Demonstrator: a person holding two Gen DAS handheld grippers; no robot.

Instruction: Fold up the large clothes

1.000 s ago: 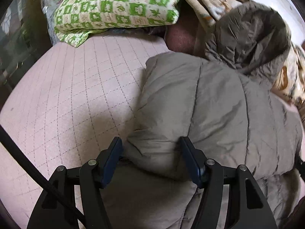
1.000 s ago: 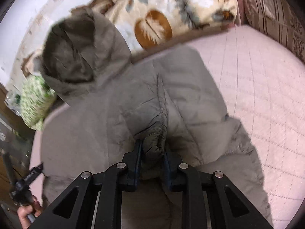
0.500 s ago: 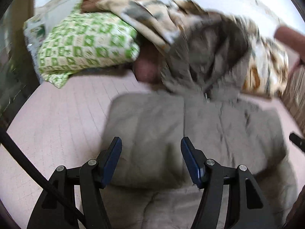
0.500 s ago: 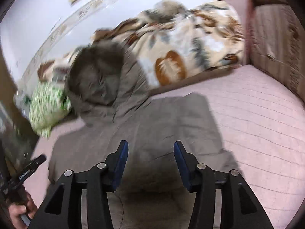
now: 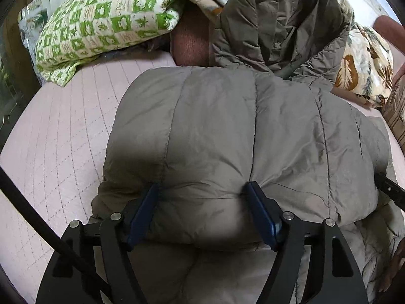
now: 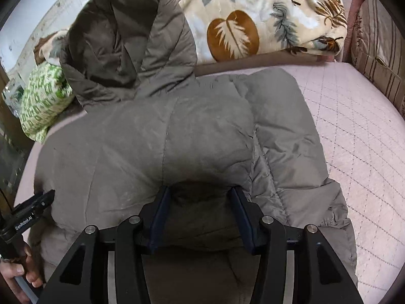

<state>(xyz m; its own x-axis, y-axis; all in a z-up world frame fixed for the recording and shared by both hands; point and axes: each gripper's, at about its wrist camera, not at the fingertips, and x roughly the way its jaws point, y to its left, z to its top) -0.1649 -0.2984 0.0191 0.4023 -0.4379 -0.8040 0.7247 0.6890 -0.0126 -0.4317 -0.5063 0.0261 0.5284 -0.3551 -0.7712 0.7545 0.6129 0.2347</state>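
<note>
A grey-brown hooded puffer jacket (image 5: 227, 126) (image 6: 202, 126) lies folded on the pink quilted bed (image 5: 50, 139), its hood (image 5: 278, 20) (image 6: 121, 38) propped against the bedding at the back. My left gripper (image 5: 201, 190) sits on the jacket's near left edge; its jaws are opening, with a puffy fold bulging between them. My right gripper (image 6: 198, 190) stands open over the near middle of the jacket, padded cloth lying between its fingers. The left gripper's body and the hand holding it (image 6: 27, 215) show at the lower left of the right wrist view.
A green-and-white checked pillow (image 5: 101, 20) (image 6: 43, 101) lies at the back left. A leaf-patterned blanket (image 6: 253, 20) (image 5: 364, 63) is heaped along the back. A striped cushion (image 6: 377, 50) bounds the right side. Bare pink mattress (image 6: 354, 139) lies right of the jacket.
The right gripper let go of the pinched fold and opened. Both grippers pulled back from the jacket, then came down onto its near edge. The left jaws now stand wider.
</note>
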